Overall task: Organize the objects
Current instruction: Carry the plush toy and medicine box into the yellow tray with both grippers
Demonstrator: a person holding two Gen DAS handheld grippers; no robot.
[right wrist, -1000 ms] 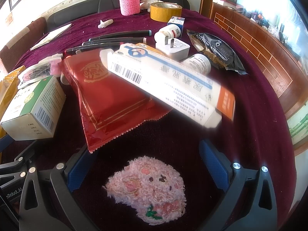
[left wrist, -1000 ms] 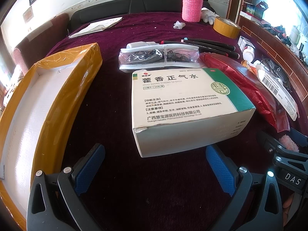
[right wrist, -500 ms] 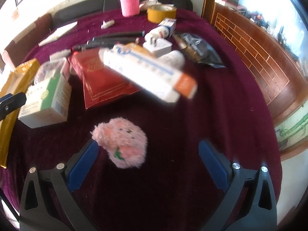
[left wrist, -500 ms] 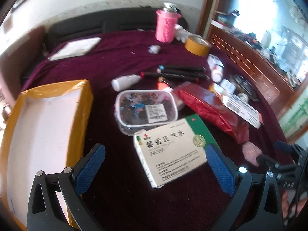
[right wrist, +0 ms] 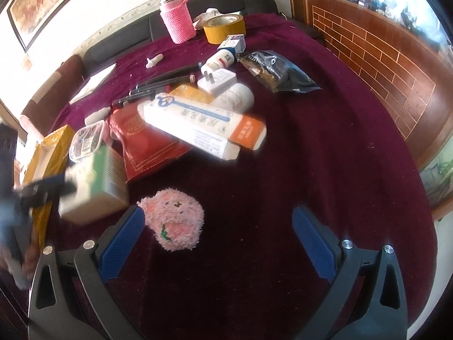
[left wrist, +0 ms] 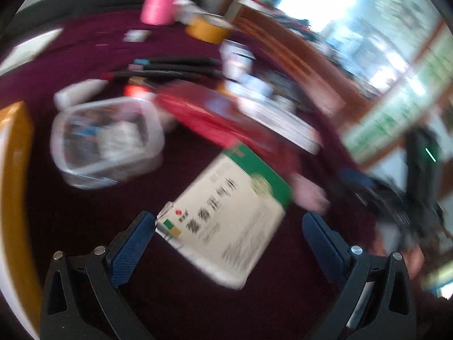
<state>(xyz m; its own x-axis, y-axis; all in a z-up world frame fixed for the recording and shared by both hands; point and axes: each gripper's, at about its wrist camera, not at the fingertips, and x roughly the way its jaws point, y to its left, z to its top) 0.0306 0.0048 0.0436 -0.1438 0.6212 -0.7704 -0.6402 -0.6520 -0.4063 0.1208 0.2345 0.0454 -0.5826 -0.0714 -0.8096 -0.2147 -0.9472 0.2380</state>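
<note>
Green-and-white medicine box [left wrist: 226,212] lying on the maroon counter [left wrist: 85,204] directly ahead of left gripper [left wrist: 228,228], long axis diagonal between wide-apart fingers, nearer than right gripper [right wrist: 219,228], likewise spread and empty.

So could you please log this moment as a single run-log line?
left gripper: open, medicine box between jaws | right gripper: open, empty, beside pink plush | yellow tray: left of box | left view blurred

Blurred medicine box [left wrist: 229,215] between spread left gripper [left wrist: 226,235] fingers [left wrist: 133,243], maroon cloth [left wrist: 93,198]
</note>
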